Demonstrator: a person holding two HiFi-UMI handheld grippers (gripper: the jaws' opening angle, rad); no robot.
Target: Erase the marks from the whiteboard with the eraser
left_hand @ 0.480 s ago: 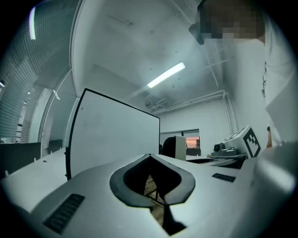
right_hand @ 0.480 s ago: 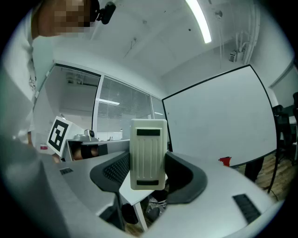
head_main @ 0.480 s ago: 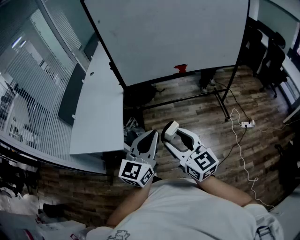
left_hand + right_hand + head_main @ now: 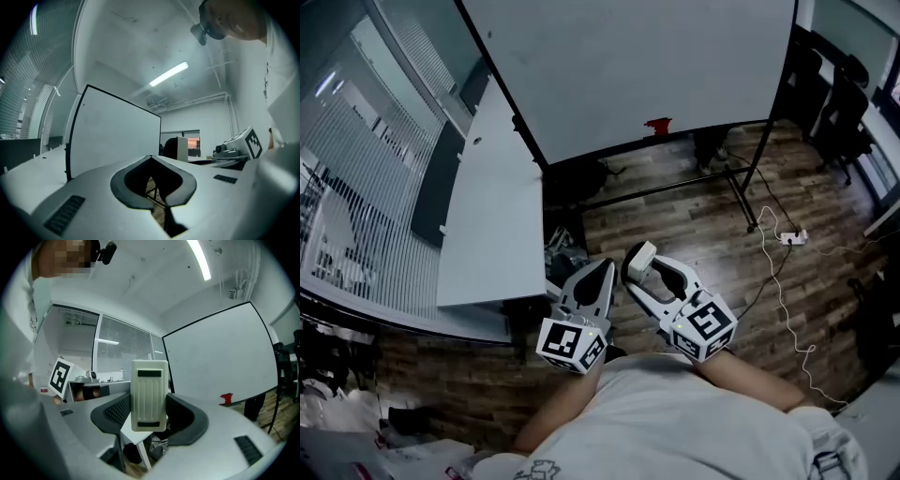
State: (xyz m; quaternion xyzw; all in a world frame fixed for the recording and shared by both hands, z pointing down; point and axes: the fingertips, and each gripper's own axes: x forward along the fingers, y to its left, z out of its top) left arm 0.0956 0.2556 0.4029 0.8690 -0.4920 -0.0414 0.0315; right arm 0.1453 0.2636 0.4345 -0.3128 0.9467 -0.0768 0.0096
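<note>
A large whiteboard (image 4: 637, 66) on a black stand fills the top of the head view; its surface looks clean apart from faint smudges. A small red object (image 4: 657, 125) sits on its bottom ledge. My right gripper (image 4: 639, 264) is shut on a cream eraser (image 4: 149, 394), held upright between the jaws in front of my chest. Beside it, my left gripper (image 4: 602, 272) is shut with nothing in it. In the left gripper view the whiteboard (image 4: 115, 136) stands ahead, and in the right gripper view the whiteboard (image 4: 220, 362) is at the right.
A long grey table (image 4: 492, 197) runs along the left of the board beside a glass wall with blinds (image 4: 356, 169). Black chairs (image 4: 834, 103) stand at the right. A white cable and power strip (image 4: 791, 238) lie on the wooden floor.
The head view has shifted slightly, so the board and table sit a bit higher and further left. Both grippers hold their places.
</note>
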